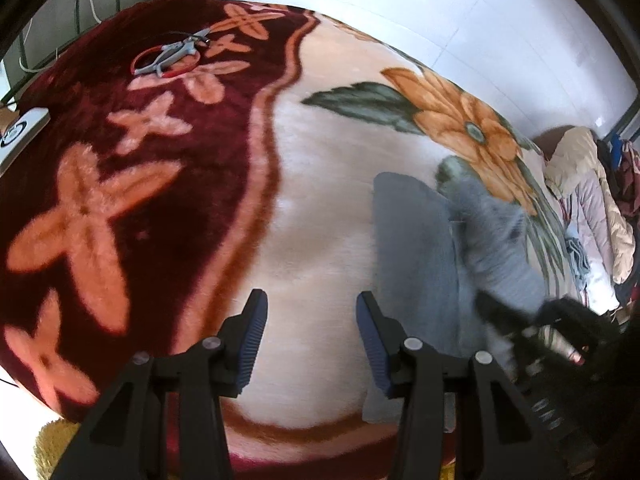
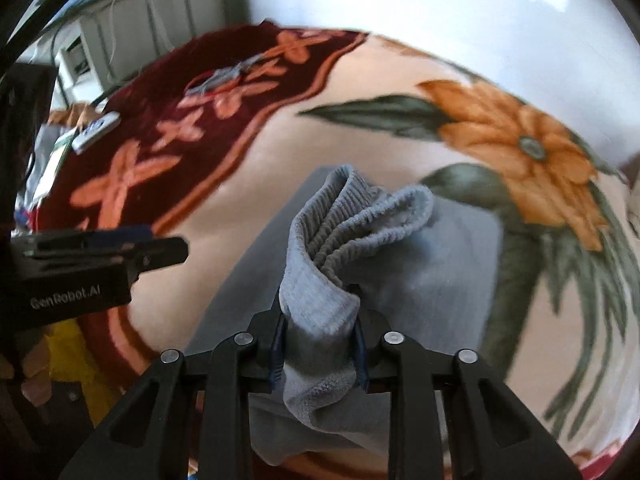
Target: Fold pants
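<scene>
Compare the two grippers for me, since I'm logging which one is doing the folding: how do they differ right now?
The right gripper is shut on the grey pants, pinching a bunched ribbed edge; the left gripper stands open and holds nothing. The right one lifts cloth off the floral blanket; the left hangs above bare blanket, beside the pants' edge. Both share black arms and blue ribbed pads.

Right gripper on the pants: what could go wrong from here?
1. The right gripper pinches a bunched ribbed end of the gray pants, several layers together; a layer may slip out and spoil the fold.
2. The left gripper is open over the blanket and holds nothing, so the lower layer is unpinned and may drag along.
3. Pruning shears lie on the far dark-red part; a wide swing could snag them, though that seems unlikely.
</scene>
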